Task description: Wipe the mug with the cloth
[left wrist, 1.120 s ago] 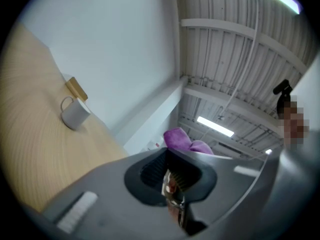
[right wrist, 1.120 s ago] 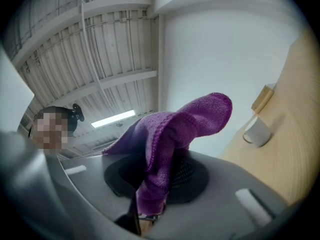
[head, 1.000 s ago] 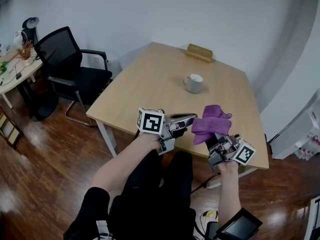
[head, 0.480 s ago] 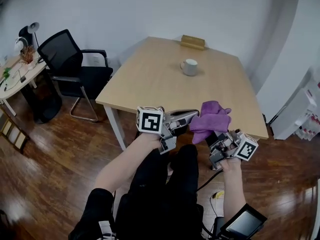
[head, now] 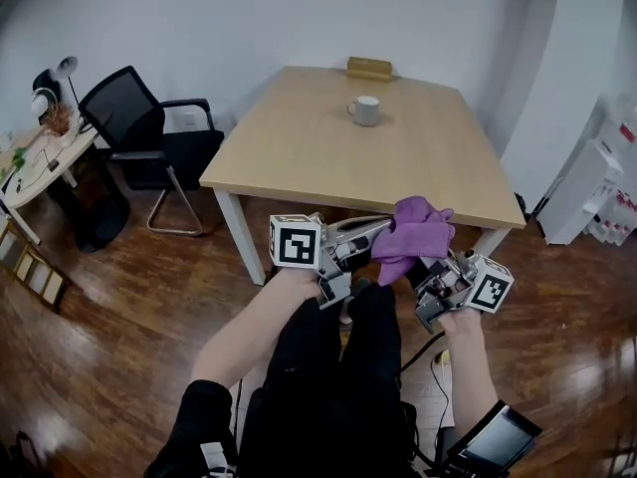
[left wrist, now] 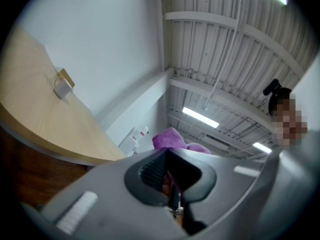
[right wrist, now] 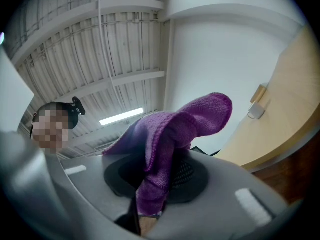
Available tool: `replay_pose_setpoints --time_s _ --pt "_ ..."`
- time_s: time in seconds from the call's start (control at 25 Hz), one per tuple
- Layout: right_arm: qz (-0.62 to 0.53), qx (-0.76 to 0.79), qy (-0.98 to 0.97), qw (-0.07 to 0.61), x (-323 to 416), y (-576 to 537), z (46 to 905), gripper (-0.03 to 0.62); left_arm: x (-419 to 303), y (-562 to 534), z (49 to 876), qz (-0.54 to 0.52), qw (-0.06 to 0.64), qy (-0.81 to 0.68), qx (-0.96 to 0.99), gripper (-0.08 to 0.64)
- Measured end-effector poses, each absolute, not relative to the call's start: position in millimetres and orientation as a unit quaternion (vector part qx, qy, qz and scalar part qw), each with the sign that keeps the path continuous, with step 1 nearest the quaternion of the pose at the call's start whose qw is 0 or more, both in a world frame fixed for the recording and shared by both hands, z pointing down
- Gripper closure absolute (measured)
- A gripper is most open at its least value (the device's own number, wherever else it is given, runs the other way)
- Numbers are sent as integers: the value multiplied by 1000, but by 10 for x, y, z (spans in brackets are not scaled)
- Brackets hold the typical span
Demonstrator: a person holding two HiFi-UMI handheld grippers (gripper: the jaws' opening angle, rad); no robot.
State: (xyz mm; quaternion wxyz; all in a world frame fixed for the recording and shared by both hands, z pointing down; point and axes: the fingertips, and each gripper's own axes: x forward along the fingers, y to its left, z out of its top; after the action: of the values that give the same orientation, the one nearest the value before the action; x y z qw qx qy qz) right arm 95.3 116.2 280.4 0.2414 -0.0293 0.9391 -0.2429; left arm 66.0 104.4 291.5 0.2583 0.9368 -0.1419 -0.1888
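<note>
Mug (head: 365, 111) upright on table (head: 328, 162); right gripper (head: 418, 269) clamps cloth (head: 414, 231)

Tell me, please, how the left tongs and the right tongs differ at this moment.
The right tongs are shut on the purple cloth; the left tongs are shut on nothing. The cloth hides the right tongs' tips, while the left tongs' tips show bare. Both hang off the table's near edge, far from the mug.

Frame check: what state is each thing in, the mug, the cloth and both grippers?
mug: upright on the table, untouched, well apart from both grippers.
purple cloth: bunched, held off the table.
left gripper: shut, empty.
right gripper: shut on the purple cloth.
</note>
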Motion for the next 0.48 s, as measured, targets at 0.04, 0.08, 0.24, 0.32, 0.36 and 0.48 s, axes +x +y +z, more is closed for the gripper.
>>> replay_pose_setpoints --time_s 0.04,0.08,0.24,0.32,0.36,0.48 --pt "-243 -27 939 242 957 1222 2799 508 674 1094 2913 -190 257 -140 937 543" --pt "-240 -27 940 241 980 1295 2820 508 700 1163 2935 -192 255 -138 938 543" --pt "-226 -24 943 242 1044 1564 2827 508 765 1438 2931 -187 240 -142 942 543" --pt "-228 -18 943 242 985 1640 2736 509 712 1497 2847 -186 236 -147 942 543" --pt "-224 -20 944 242 972 1688 2716 508 690 1549 2829 -186 235 -149 942 543" --pt "-209 -18 948 240 962 1742 2709 509 670 1598 2839 -193 229 -148 943 544"
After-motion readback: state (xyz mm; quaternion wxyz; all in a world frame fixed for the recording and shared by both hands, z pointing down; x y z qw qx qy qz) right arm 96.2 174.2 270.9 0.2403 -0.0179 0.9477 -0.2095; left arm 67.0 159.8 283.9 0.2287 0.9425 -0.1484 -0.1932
